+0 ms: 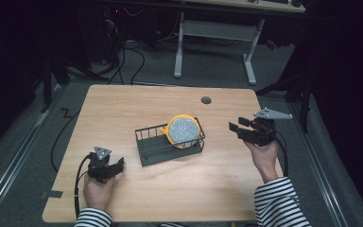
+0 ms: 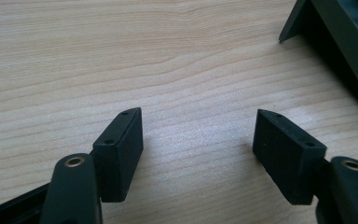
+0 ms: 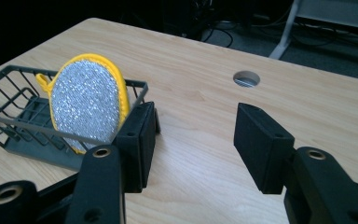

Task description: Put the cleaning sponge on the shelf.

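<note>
Dim room, cables trailing over grey floor, a white-legged desk [image 1: 215, 35] standing beyond the work area. Pale wooden table [image 1: 137, 106] is taking up the middle, with a round cable hole [image 1: 206, 100] near its far edge. Dark wire rack [image 1: 158, 146] is sitting at the table's centre; a round scouring pad [image 1: 184, 131], silver-speckled with a yellow rim, is standing on edge inside it, leaning against the rack's right end wall. In the right gripper view the pad [image 3: 87, 103] is showing its glittery face and a small yellow loop at its side, with the rack's bars [image 3: 14, 116] crossing in front of its lower part. Left gripper [image 1: 119, 166] is resting low by the near left of the table, well apart from the pad and just short of the rack's near corner; its jaws are standing wide apart over bare wood, nothing between them [image 2: 198, 144]. Right gripper [image 1: 233, 128] is hovering to the right of the rack, pointing toward it, jaws parted and holding nothing [image 3: 196, 140]. Striped sleeves [image 1: 276, 201] are showing at both wrists.
</note>
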A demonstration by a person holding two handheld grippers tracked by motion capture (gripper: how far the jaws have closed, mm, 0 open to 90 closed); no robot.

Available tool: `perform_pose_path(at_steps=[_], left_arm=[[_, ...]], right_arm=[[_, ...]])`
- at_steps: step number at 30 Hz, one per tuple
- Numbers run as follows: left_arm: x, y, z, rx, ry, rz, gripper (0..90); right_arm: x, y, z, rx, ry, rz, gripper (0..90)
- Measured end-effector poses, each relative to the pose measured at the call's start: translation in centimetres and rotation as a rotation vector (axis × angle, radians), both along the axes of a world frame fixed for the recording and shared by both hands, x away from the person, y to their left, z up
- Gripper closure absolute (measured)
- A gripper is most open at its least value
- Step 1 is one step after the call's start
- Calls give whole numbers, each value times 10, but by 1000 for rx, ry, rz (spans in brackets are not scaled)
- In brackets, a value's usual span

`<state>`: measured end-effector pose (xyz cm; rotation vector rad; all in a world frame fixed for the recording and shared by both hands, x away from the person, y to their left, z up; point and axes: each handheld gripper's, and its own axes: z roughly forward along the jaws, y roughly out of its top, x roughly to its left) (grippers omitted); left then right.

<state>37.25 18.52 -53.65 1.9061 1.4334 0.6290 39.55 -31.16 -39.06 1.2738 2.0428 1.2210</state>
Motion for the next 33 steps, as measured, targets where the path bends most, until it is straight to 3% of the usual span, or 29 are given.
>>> perform_pose_path(at_steps=[7, 13, 27, 33], left_arm=[[0, 0, 0, 0, 0, 0, 338], [0, 0, 0, 0, 0, 0, 338], [0, 0, 0, 0, 1, 0, 338], [0, 0, 0, 0, 0, 0, 338]], right_arm=[[-12, -9, 4, 0, -23, -16, 490], [-22, -20, -5, 25, -13, -33, 492], [-39, -39, -33, 40, 24, -75, 492], [-47, -44, -52, 52, 49, -100, 486]])
